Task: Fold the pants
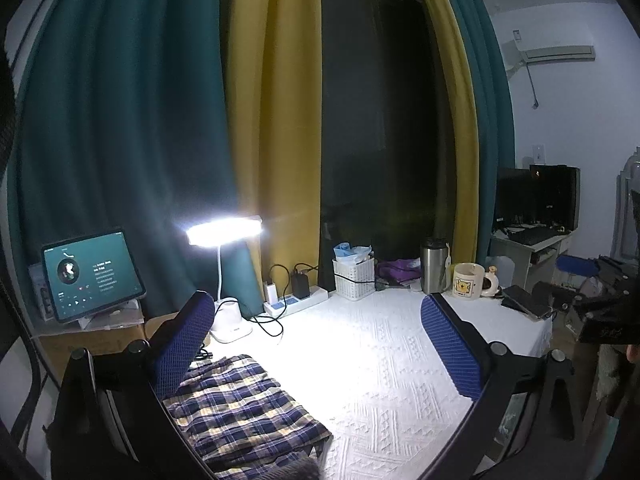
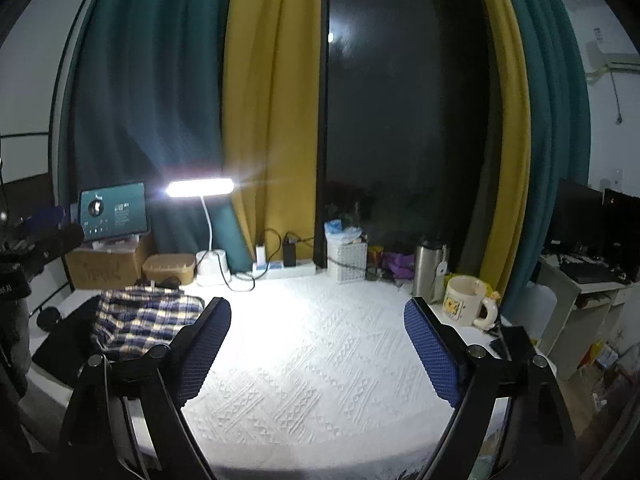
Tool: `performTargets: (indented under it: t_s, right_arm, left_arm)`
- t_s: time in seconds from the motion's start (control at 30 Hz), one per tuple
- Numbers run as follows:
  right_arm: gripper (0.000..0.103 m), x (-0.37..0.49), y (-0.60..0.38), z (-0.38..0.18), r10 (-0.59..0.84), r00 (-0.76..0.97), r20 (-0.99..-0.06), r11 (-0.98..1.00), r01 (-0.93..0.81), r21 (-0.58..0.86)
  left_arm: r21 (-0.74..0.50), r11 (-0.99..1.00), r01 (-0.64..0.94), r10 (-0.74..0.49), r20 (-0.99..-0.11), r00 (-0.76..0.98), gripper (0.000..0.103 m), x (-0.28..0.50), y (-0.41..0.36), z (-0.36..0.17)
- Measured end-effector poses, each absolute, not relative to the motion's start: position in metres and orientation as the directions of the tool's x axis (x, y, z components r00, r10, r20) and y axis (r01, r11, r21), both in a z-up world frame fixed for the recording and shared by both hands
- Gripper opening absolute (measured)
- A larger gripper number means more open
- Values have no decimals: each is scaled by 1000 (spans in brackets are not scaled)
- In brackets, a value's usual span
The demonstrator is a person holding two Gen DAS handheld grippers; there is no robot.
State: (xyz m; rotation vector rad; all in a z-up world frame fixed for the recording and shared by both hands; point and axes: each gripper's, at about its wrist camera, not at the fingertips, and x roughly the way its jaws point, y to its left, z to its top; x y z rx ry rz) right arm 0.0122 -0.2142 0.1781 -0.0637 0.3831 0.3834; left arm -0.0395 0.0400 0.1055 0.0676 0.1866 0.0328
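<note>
Left gripper (image 1: pixel 318 344), right gripper (image 2: pixel 318 346): jaws wide, empty. Plaid pants (image 1: pixel 240 404) folded at my seven o'clock. Judged finished; next, withdraw.

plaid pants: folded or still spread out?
Folded. The plaid pants lie as a compact layered rectangle at the left of the white tablecloth, no legs trailing. Neither gripper touches them.

**Table layout**

Folded pants (image 2: pixel 144 316) lie at table (image 2: pixel 320 360) left edge. Along back edge, L to R: lamp (image 2: pixel 212 266), power strip (image 2: pixel 284 270) w/ chargers, basket (image 2: pixel 346 260), flask (image 2: pixel 428 272), mug (image 2: pixel 466 300) at back-right corner. Tablet (image 2: pixel 114 210) sits on box (image 2: pixel 106 266) off the back-left corner. Curtains behind all.
</note>
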Motion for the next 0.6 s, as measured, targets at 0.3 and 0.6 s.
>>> performTargets:
  t_s: [0.3, 0.6]
  right_arm:
    - [95, 4, -215, 196, 319, 879, -355, 942, -335, 18]
    - [101, 4, -220, 217, 297, 882, -366, 953, -295, 64]
  left_arm:
    - [78, 990, -119, 132, -185, 974, 102, -49, 41, 125]
    - [62, 983, -172, 181, -185, 966, 102, -56, 46, 141]
